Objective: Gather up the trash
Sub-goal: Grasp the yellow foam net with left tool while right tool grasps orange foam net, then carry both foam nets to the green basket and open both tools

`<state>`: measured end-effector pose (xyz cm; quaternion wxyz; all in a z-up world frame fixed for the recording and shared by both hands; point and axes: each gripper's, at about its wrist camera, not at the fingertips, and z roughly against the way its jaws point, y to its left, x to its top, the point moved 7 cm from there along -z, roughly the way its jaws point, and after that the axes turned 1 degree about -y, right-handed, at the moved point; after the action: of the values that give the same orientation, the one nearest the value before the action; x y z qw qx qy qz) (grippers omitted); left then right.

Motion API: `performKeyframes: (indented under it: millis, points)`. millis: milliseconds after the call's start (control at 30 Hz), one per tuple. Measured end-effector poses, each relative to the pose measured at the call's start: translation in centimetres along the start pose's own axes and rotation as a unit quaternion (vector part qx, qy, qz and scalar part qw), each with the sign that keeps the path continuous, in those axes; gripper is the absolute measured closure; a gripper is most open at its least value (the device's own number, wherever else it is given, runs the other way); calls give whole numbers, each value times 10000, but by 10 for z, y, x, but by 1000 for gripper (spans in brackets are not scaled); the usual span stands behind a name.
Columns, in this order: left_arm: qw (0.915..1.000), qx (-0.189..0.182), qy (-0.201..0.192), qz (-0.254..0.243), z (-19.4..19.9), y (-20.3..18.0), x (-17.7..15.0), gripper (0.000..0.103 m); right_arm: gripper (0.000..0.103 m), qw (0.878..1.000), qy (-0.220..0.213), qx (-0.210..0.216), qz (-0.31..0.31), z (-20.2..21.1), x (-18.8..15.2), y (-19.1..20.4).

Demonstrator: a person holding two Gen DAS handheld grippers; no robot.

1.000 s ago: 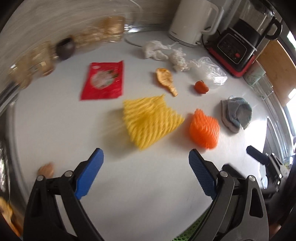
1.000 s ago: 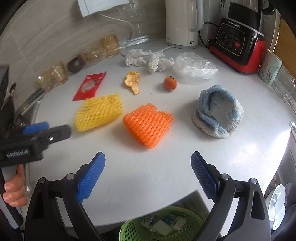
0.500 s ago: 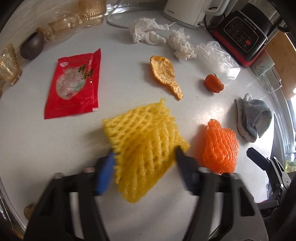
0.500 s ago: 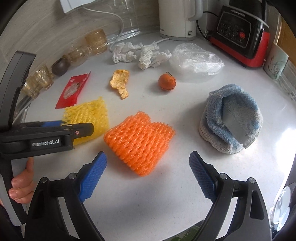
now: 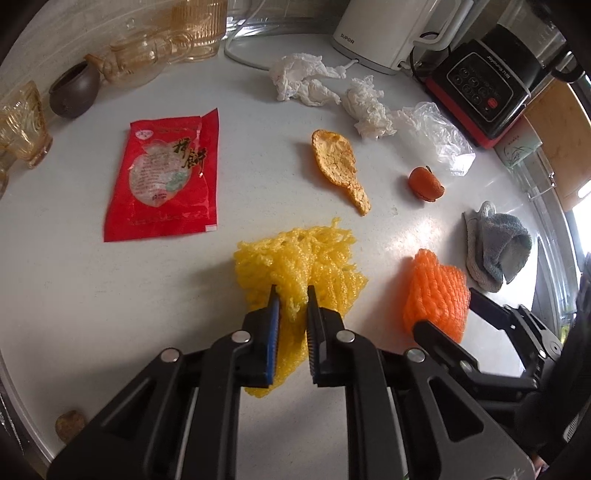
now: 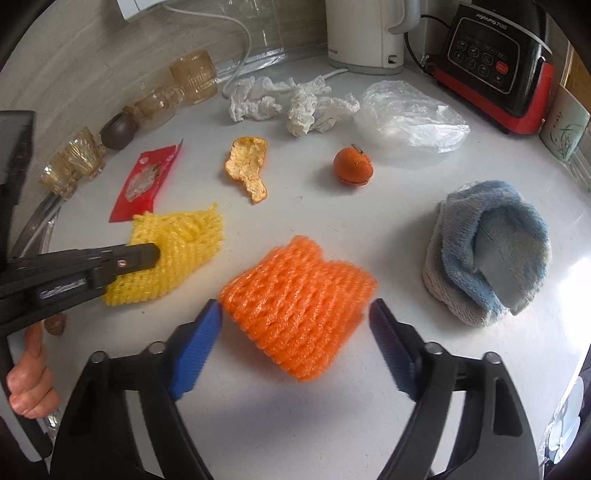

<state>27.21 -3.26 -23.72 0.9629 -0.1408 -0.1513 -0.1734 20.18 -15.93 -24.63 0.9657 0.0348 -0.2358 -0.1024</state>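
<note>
You're barely off the starting line here, as far as I can judge. Your left tongs (image 5: 291, 295) are pinched together on the yellow foam net (image 5: 299, 258), bunching it up, but it's on the surface (image 5: 110, 295) and not lifted yet. Your right tongs (image 6: 295, 319) are spread wide with one finger on either side of the orange foam net (image 6: 299, 306), not squeezing it. From the right wrist view the two nets sit just beside each other near the front edge.

Everything else is lying where it was dropped: the red snack wrapper (image 5: 162, 173) off to the left, the orange peel (image 5: 338, 162) in the middle, the small tangerine (image 5: 424, 182) near it, two crumpled tissues (image 5: 306, 83) toward the back by the kettle (image 5: 384, 33), and the clear plastic bag (image 5: 436, 136) next to those. The blue-grey cloth (image 6: 487, 251) on the right may not count as trash, can't say.

No bin shows up in either view, so nothing looks binned so far. So: one piece gripped, one lined up, about six to go.
</note>
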Motion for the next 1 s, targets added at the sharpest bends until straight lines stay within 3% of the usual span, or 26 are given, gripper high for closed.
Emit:
performKeyframes:
  millis: [133, 200, 300, 700, 1000]
  points:
    - [9999, 25, -97, -23, 8, 1, -1, 91, 45, 9999, 20, -136, 100, -5, 1, 3]
    - [9999, 27, -149, -22, 13, 2, -2, 91, 62, 9997, -41, -193, 163, -2, 2, 6]
    - [9997, 2, -262, 8, 26, 5, -4, 91, 69, 9998, -78, -165, 114, 4, 2, 5]
    - [9979, 17, -649, 13, 89, -2, -35, 91, 72, 9992, -381, 71, 68, 69, -24, -1]
    - [9987, 51, -488, -125, 120, -34, -120, 91, 71, 9985, -293, 112, 443, 133, -97, -12]
